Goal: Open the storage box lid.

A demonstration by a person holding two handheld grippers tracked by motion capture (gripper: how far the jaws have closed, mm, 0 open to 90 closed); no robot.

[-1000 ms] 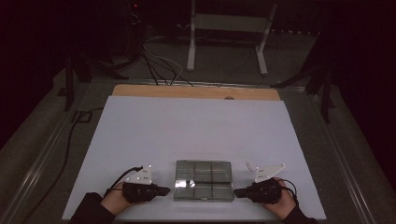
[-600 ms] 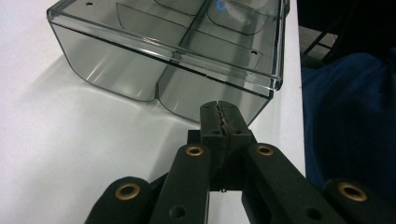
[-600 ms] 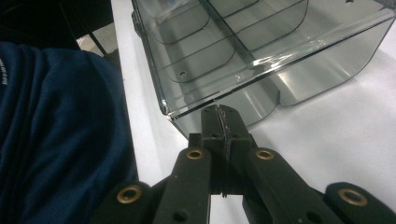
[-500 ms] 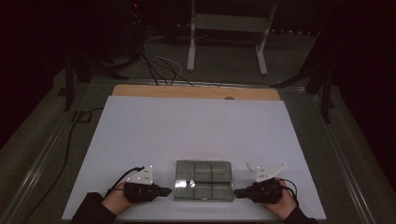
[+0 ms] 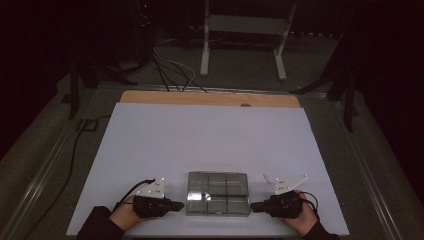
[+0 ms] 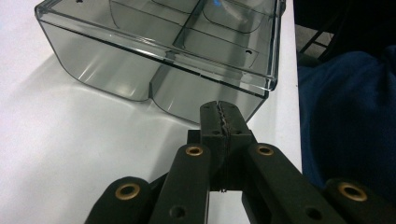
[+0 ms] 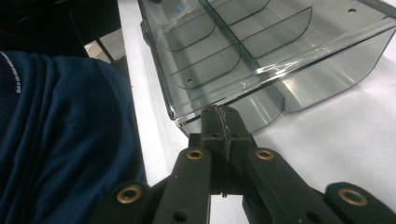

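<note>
Here — clear divided box (image 5: 218, 194) — compartments bare

1. The compartment box (image 5: 218, 193) between the two sets of jaws is clear, smoky grey plastic.
2. Both grippers, left (image 5: 177, 205) and right (image 5: 256, 206), are black with brass-coloured rivets.
3. The table (image 5: 210, 135) beneath the jaws is plain white.
4. The sleeve (image 7: 60, 140) beside the right jaws is dark blue.

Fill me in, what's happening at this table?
A person holds a gripper in each hand on either side of a clear divided box near the front edge of the white table. The left gripper and right gripper both point at the box's side walls, jaws shut, holding nothing. The box compartments look empty. Whether the tips touch the box is unclear.
</note>
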